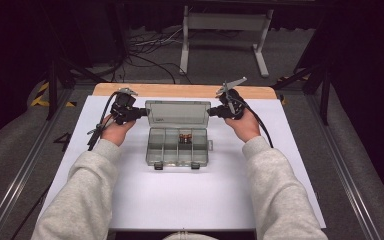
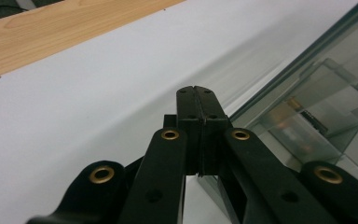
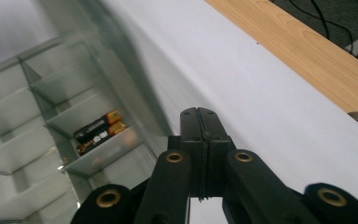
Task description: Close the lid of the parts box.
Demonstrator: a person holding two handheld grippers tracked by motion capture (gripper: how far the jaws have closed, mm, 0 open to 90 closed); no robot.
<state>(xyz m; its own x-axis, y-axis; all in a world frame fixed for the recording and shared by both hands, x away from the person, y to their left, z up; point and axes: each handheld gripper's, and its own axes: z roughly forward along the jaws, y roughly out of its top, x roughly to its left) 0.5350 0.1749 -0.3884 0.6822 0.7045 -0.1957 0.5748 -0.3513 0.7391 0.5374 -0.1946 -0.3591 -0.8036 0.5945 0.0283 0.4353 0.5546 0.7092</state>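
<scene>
Counter (image 1: 130, 200), covered by a white sheet, with a strip of bare light wood showing along its far edge. Dark floor beyond, cables trailing across it, and a white metal stand (image 1: 225, 35) standing past the far edge.

Two forearms in light grey sleeves (image 1: 87, 190) came in from the near side, one on each flank of the box.

Clear plastic compartment box (image 1: 177, 145) sat at the middle of the counter, a little toward the far side. Lid (image 1: 177, 113) stood open, raised at the back edge, hinge side away from the person. Two dark latches showed on the near wall. The tray was split by dividers into several cells.

Left hand-held gripper (image 1: 142, 113) was at the lid's left end, pointing inward; jaws pressed fully together, nothing between them. In the left gripper view (image 2: 197, 100) the closed tips lay just beside the lid's edge; whether they touched it could not be told.

Right hand-held gripper (image 1: 211, 111) was at the lid's right end, mirror pose, jaws likewise closed tight and empty. In the right gripper view (image 3: 198, 121) the tips lay over the white sheet, close to the box wall; contact uncertain.

Batteries (image 1: 185, 138), black with orange ends, lay side by side in one cell of the back row, right of centre. The right gripper view (image 3: 98, 131) showed at least two of them, lying flat.
</scene>
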